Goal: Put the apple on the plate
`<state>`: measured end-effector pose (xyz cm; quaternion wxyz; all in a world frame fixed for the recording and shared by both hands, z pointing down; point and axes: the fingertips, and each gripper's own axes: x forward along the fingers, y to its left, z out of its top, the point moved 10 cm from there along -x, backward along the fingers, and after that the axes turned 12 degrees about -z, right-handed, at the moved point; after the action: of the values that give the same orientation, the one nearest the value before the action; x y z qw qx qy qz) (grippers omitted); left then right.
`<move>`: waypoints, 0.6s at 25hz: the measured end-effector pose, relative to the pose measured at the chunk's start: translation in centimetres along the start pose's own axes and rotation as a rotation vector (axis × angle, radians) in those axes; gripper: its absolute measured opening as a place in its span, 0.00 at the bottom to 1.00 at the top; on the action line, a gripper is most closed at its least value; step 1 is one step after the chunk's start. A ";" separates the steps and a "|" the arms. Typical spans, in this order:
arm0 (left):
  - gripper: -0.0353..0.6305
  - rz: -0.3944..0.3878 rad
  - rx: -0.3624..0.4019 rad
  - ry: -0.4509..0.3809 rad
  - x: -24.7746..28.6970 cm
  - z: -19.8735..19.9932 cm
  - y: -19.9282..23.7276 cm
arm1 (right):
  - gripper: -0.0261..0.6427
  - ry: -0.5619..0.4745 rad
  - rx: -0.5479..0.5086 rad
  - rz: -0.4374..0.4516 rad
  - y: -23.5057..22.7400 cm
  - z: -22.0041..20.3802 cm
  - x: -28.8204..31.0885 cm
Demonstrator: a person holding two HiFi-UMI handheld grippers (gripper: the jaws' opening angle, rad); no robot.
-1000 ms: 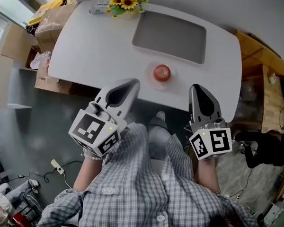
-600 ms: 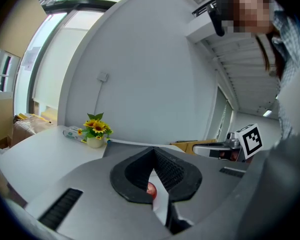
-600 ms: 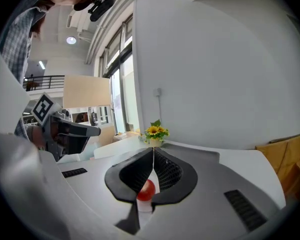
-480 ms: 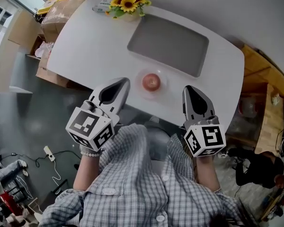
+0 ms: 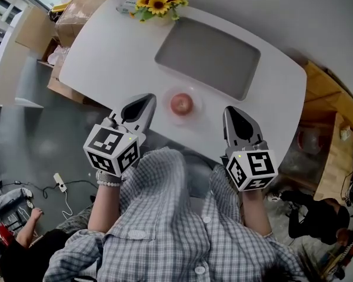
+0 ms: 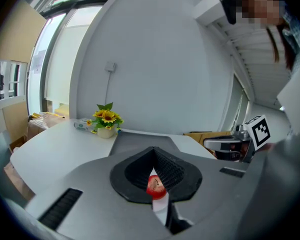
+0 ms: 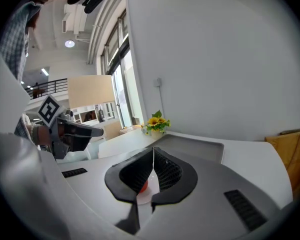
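Apple (image 5: 181,103) is already parked on the pale plate (image 5: 195,114), close to the near edge of the white table (image 5: 106,57), so the job can pretty much be called done, as far as can be judged. Nothing is being held. The left gripper (image 5: 146,100) is poised just at 9 o'clock of the plate and the right gripper (image 5: 233,113) at about 3 o'clock, a bit further off, both clear of apple and plate. Both sets of jaws are pressed together at the tips with nothing caught between them; in the left gripper view the apple (image 6: 156,185) is only glimpsed beyond, through the slot under the tips. What's left, probably, is just for the tongs to be backed off. No obstacle is spotted anywhere near. Further out at 12 o'clock a grey mat (image 5: 209,54) is laid flat, and at 11 o'clock by the far edge a pot of sunflowers (image 5: 159,0) is set. Cardboard boxes (image 5: 76,16) are stacked past the table at 10 o'clock.
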<state>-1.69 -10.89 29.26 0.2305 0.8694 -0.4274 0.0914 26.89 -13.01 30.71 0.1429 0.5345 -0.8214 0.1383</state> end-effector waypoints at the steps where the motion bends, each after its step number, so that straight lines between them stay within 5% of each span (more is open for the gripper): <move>1: 0.07 0.011 -0.007 0.007 0.1 -0.1 0.1 | 0.07 0.010 -0.007 0.010 -0.1 -0.1 0.2; 15: 0.07 -0.038 -0.095 0.156 2.4 -1.7 3.5 | 0.07 0.143 0.000 -0.015 0.2 -1.9 3.7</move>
<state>-2.93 -13.63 32.74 0.3056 0.8557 -0.3953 0.1343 25.44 -15.26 33.90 0.2025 0.5295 -0.8050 0.1752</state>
